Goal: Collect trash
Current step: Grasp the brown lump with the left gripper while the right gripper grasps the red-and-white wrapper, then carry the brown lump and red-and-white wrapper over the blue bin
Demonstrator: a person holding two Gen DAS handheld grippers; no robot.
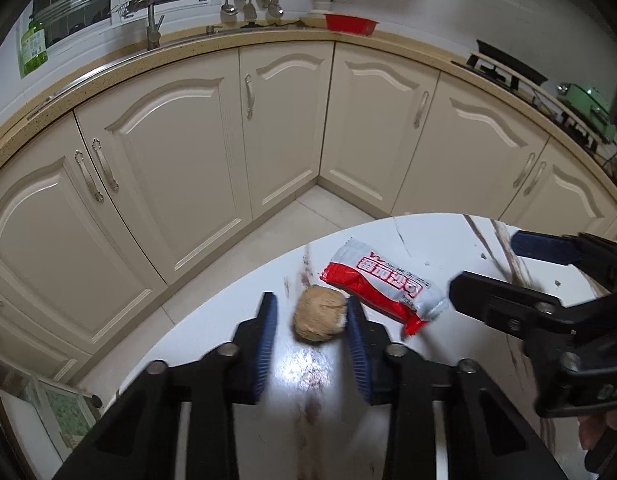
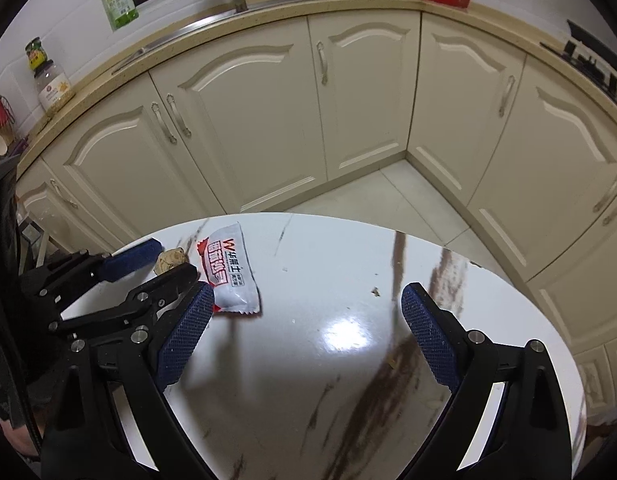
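A crumpled brown paper ball (image 1: 319,314) lies on the round white marble table (image 1: 448,248). My left gripper (image 1: 311,312) is open around it, and the right finger touches the ball. A red and white snack wrapper (image 1: 382,284) lies flat just right of the ball. In the right wrist view the ball (image 2: 170,261) sits between the left gripper's fingers and the wrapper (image 2: 230,270) lies beside them. My right gripper (image 2: 308,304) is wide open and empty above the table (image 2: 348,380), right of the wrapper.
Small crumbs (image 2: 375,291) dot the table. Cream kitchen cabinets (image 1: 268,128) curve around behind, across a tiled floor (image 1: 292,216). The counter holds a sink tap (image 1: 151,20), a red basin (image 1: 350,23) and a stove (image 1: 508,68).
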